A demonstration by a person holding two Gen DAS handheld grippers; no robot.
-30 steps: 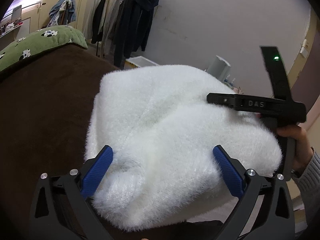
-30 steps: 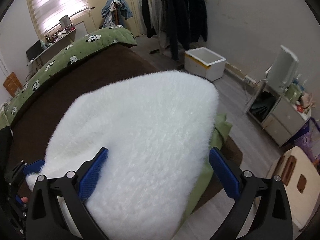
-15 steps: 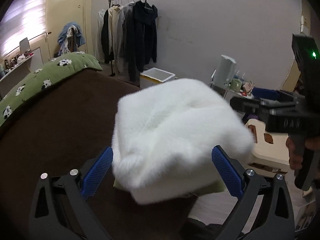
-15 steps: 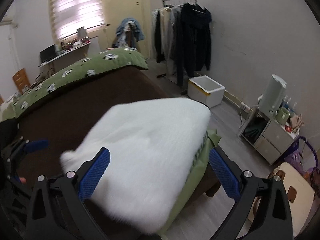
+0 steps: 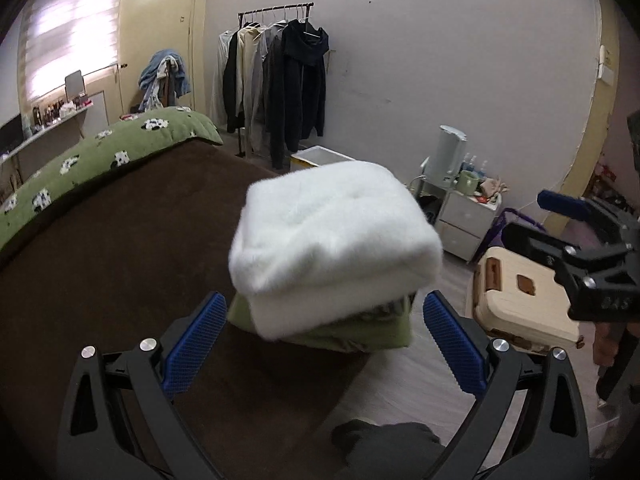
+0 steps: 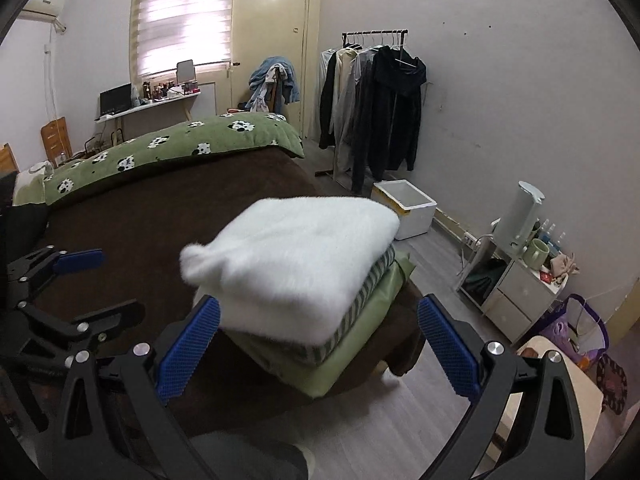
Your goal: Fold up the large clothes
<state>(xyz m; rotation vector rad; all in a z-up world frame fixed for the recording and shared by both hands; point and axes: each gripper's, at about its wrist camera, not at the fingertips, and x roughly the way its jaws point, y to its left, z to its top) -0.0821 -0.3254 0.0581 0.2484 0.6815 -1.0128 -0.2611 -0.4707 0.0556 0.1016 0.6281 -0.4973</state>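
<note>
Fingers of the left gripper [image 5: 324,350] stand wide apart, blue pads [image 5: 195,344] at 7 and 5 o'clock in the left wrist view, holding nothing. Between and beyond them, toward 12 o'clock, lies the folded white fleece garment [image 5: 336,244], clear of both pads. Fingers of the right gripper [image 6: 318,346] are likewise spread and empty; in the right wrist view the left pad [image 6: 188,346] overlaps the near edge of the stack, contact not discernible. White garment [image 6: 292,268] tops a stack: a striped folded piece [image 6: 360,292] beneath it, a green folded piece [image 6: 360,344] at the bottom. Stack rests on the corner of the brown bed cover [image 6: 160,216]. Green panda-print quilt [image 6: 176,148] lies at 10 o'clock, clothes rack [image 6: 376,108] at 1 o'clock.
</note>
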